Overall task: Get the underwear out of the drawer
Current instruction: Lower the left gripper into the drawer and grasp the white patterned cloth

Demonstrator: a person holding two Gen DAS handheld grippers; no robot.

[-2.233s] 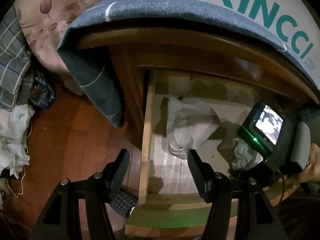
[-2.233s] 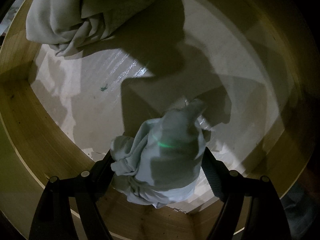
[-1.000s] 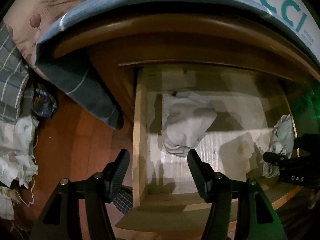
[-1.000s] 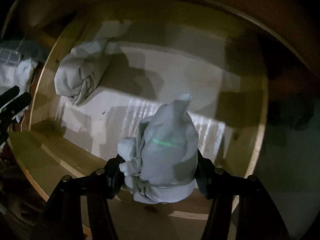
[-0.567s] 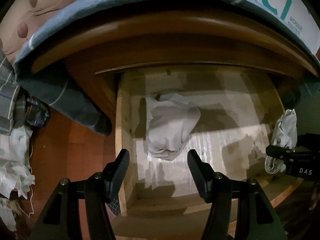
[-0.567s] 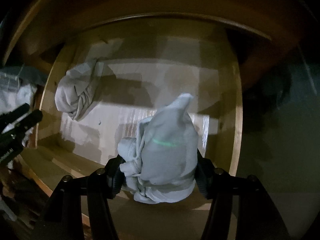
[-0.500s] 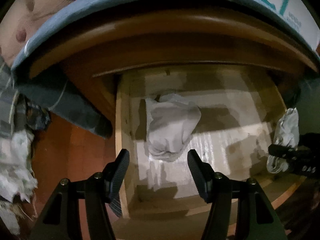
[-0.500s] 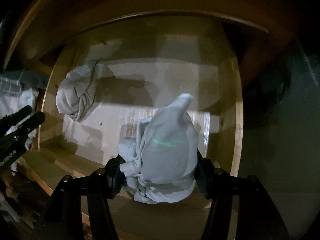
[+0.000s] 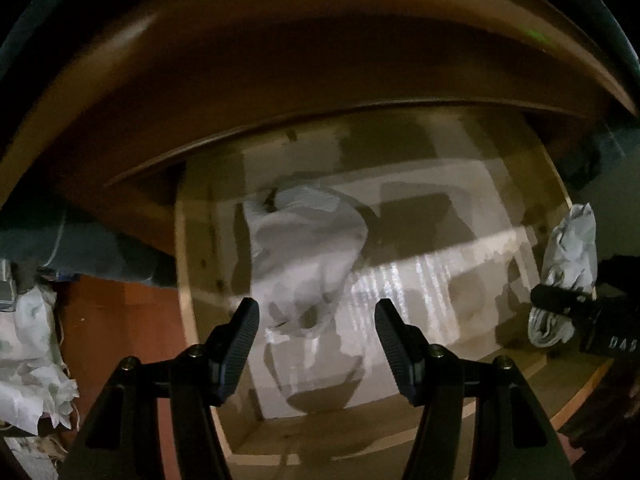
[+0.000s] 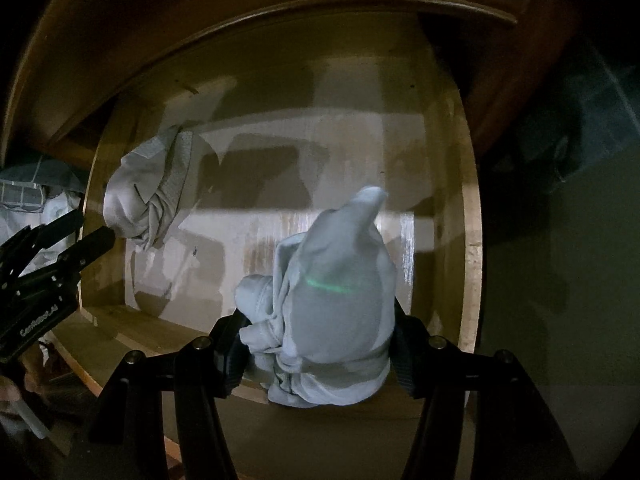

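Observation:
The wooden drawer (image 9: 192, 304) stands open. A crumpled pale grey underwear (image 9: 304, 256) lies on its floor at the left; it also shows in the right wrist view (image 10: 148, 188). My left gripper (image 9: 316, 336) is open and empty, just above and in front of this piece. My right gripper (image 10: 316, 344) is shut on a second bundled pale underwear (image 10: 332, 300) and holds it above the drawer's front right corner. That bundle shows at the right edge of the left wrist view (image 9: 568, 264).
The dark wooden cabinet top (image 9: 280, 80) overhangs the drawer's back. A blue-grey cloth (image 9: 80, 252) hangs at the left over the red-brown floor (image 9: 120, 340). White crumpled fabric (image 9: 28, 364) lies on the floor at far left. The drawer's right wall (image 10: 468, 200) is beside my right gripper.
My left gripper has moved forward and down toward the underwear in the drawer. My right gripper has lifted its bundle out and back toward the drawer's front right.

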